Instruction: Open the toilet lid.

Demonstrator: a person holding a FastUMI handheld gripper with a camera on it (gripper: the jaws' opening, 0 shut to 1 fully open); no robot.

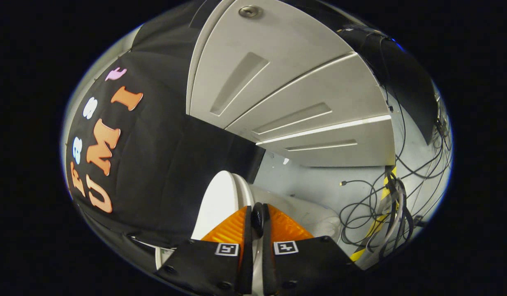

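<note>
Between my two fingers (pixel 237 230) sat the edge of the toilet lid (pixel 218 201), and my gripper (pixel 256 220) looked nearly closed on it. Only a thin slot showed between the fingers, with a dark rounded bit wedged at the tips. Both fingers seemed to press the lid rim, though contact on the inner faces was hard to confirm. The lid itself stood raised, close to upright, rising just ahead of my fingers and leaning off to my left toward the black cloth wall (pixel 154 172). Its long axis ran up and away from the tips. Toilet body (pixel 302 213) lay just beyond and to the right of my fingers, pale and curved. Further right, loose cables (pixel 380 205) trailed over the floor, with a yellow-and-black strip (pixel 374 230) among them. Grey panelled surfaces (pixel 286 82) filled the space far ahead, above. Judgement: opening was mostly done; what remained was pushing the lid the last way back to my left until it rested, then letting go.
</note>
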